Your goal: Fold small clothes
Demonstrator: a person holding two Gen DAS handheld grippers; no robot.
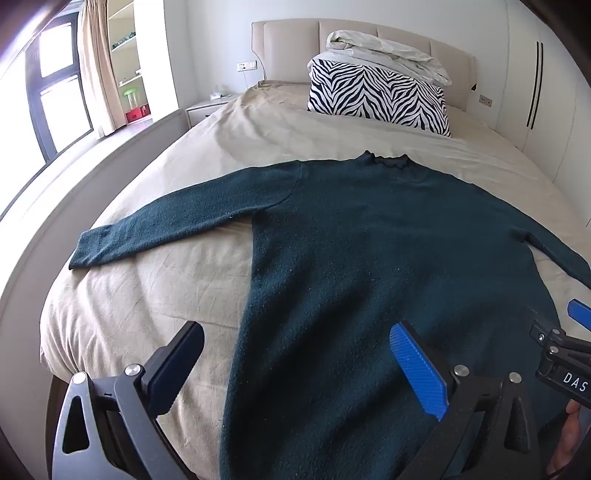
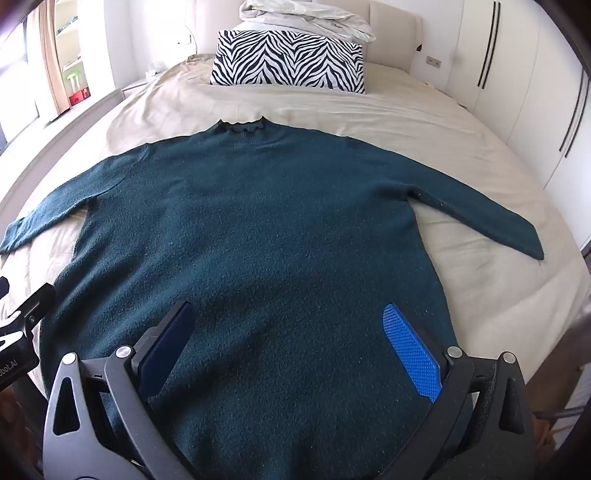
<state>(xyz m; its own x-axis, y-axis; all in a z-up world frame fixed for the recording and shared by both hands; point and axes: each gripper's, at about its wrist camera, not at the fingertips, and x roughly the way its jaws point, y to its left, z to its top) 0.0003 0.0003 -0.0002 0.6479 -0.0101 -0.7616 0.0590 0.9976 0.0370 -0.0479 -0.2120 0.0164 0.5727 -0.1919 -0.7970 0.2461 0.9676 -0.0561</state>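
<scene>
In the left wrist view, the left gripper [image 1: 295, 350] hung spread wide at the bottom, pinching nothing, over the left hem of the teal sweater [image 1: 369, 240] filling mid-frame on the bed [image 1: 147, 295]. In the right wrist view, the right gripper [image 2: 291, 332] stood equally spread at the bottom above the sweater's lower body, sleeves reaching both frame edges; a zebra pillow [image 2: 288, 62] lay at top centre.

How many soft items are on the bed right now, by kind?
Dark green sweater: 1
Zebra-print pillow: 1
Bundled white duvet: 1
Beige bedsheet: 1
Total: 4
</scene>
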